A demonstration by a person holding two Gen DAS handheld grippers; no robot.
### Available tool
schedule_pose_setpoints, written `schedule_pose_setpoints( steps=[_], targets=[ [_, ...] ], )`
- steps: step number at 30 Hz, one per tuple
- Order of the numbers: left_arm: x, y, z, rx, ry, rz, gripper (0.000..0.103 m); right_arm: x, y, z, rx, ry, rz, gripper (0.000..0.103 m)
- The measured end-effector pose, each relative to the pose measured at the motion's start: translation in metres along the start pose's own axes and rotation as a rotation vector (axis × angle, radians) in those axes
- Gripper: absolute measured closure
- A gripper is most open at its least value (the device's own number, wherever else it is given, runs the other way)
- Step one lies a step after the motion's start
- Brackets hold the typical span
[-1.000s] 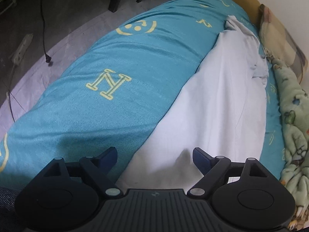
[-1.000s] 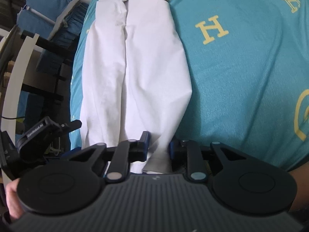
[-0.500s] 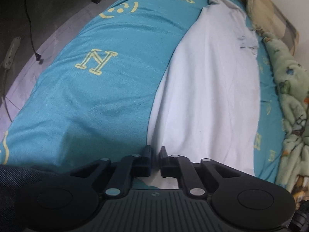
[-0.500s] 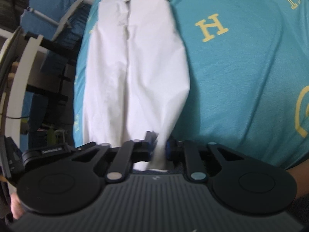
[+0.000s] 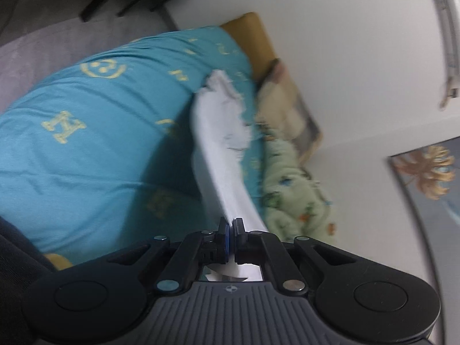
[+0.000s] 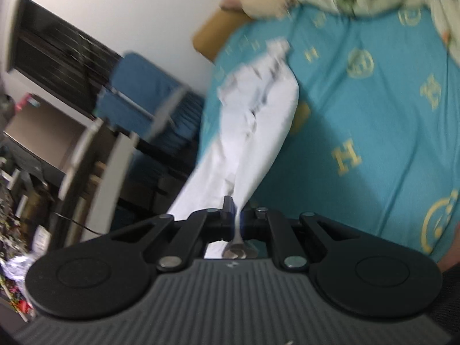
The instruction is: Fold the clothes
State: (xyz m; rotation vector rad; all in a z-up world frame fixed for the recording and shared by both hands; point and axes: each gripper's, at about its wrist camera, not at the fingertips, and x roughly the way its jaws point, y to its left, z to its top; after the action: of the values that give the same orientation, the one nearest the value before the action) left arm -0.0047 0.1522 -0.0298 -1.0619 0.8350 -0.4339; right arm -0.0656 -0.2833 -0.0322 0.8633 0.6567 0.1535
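White trousers [image 5: 221, 143]: soft, light, limp; centre frame, near end lifted off bed [image 5: 95, 143], far end resting on it. Left tongs [image 5: 229, 227] and right tongs [image 6: 236, 212] clamp hem; likely best hold.

Both fisheye views are dim, motion-blurred and curved at the edges, without glare

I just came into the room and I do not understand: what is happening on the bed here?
A person is folding a white garment on a bed with a teal cover, using a handheld gripper in each hand. The left gripper and the right gripper are each shut on the near end of the garment, which hangs raised off the cover there. Its far end lies on the bed. Both pictures are blurred.
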Motion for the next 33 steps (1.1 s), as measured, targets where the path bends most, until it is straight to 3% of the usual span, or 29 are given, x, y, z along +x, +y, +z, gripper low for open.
schedule_pose_setpoints(
  steps=[5, 11, 15, 21, 28, 33],
  targets=[
    [-0.033, -0.048, -0.023, 0.040, -0.006, -0.072, 0.101, -0.051, 0.007, 0.005, 0.017, -0.067, 0.019, 0.096],
    [-0.046, -0.049, -0.050, 0.074, 0.024, -0.048, 0.101, -0.066, -0.015, -0.011, 0.083, -0.023, -0.031, 0.096],
    [-0.018, -0.049, -0.035, 0.075, 0.038, 0.023, 0.101, -0.035, -0.021, 0.010, 0.088, 0.001, -0.071, 0.096],
    [0.048, -0.068, 0.021, 0.191, 0.021, 0.107, 0.100, 0.027, -0.020, 0.059, 0.065, -0.060, -0.086, 0.096],
    [0.126, -0.082, 0.045, 0.543, -0.222, 0.156, 0.100, 0.104, -0.027, 0.103, -0.103, -0.164, -0.112, 0.096],
    [0.193, -0.060, 0.062, 0.654, -0.224, 0.241, 0.100, 0.163, -0.050, 0.111, -0.234, -0.179, -0.165, 0.096]
  ],
)
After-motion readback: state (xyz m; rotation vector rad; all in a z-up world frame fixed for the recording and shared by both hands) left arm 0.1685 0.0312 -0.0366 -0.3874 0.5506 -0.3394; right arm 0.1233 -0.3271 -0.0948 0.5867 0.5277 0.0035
